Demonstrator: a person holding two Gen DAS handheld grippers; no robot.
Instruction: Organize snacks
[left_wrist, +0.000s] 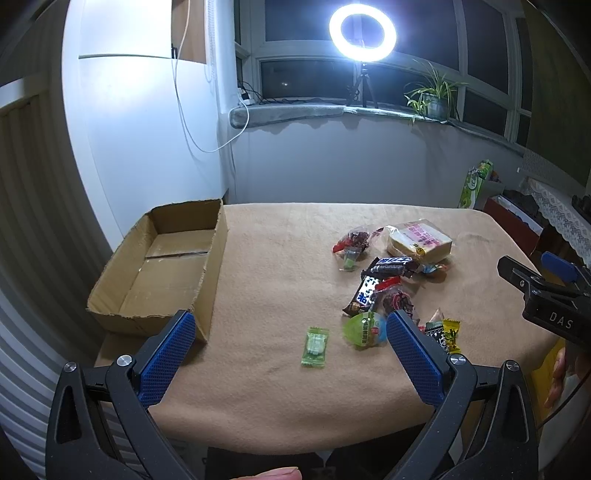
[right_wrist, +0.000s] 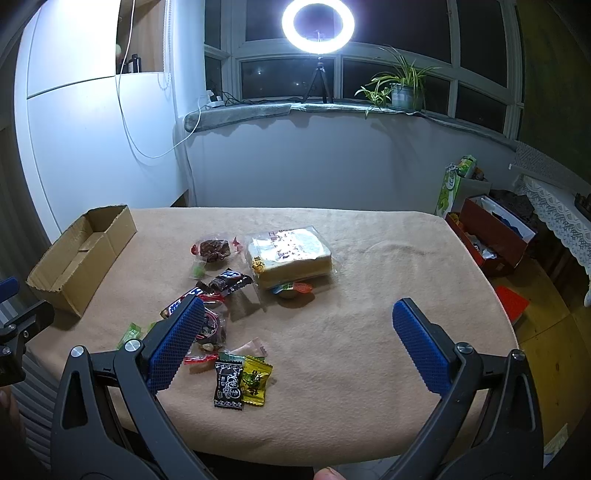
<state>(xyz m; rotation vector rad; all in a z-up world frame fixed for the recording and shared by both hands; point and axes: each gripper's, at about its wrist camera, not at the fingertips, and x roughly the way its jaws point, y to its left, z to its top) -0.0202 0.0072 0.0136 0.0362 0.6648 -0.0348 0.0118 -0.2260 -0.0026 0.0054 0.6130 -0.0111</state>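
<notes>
An empty cardboard box (left_wrist: 173, 258) (right_wrist: 79, 254) stands at the table's left edge. Snacks lie scattered mid-table: a wrapped bread loaf (left_wrist: 419, 242) (right_wrist: 290, 254), dark chocolate bars (left_wrist: 393, 266) (right_wrist: 231, 278), a green jelly cup (left_wrist: 364, 328) and a green candy (left_wrist: 314, 347). A black candy (right_wrist: 229, 384) and a yellow candy (right_wrist: 255, 380) lie near the front. My left gripper (left_wrist: 290, 325) hangs open above the green candy, holding nothing. Open as well, my right gripper (right_wrist: 297, 312) hovers over bare cloth right of the pile; its body (left_wrist: 546, 295) shows in the left wrist view.
A tan cloth covers the table (right_wrist: 369, 332). Behind it are a white wall, a windowsill with a ring light (right_wrist: 317, 24) and a potted plant (right_wrist: 400, 88). A red box (right_wrist: 491, 240) and other clutter sit on the floor at the right. A thumb tip (left_wrist: 269, 473) shows below.
</notes>
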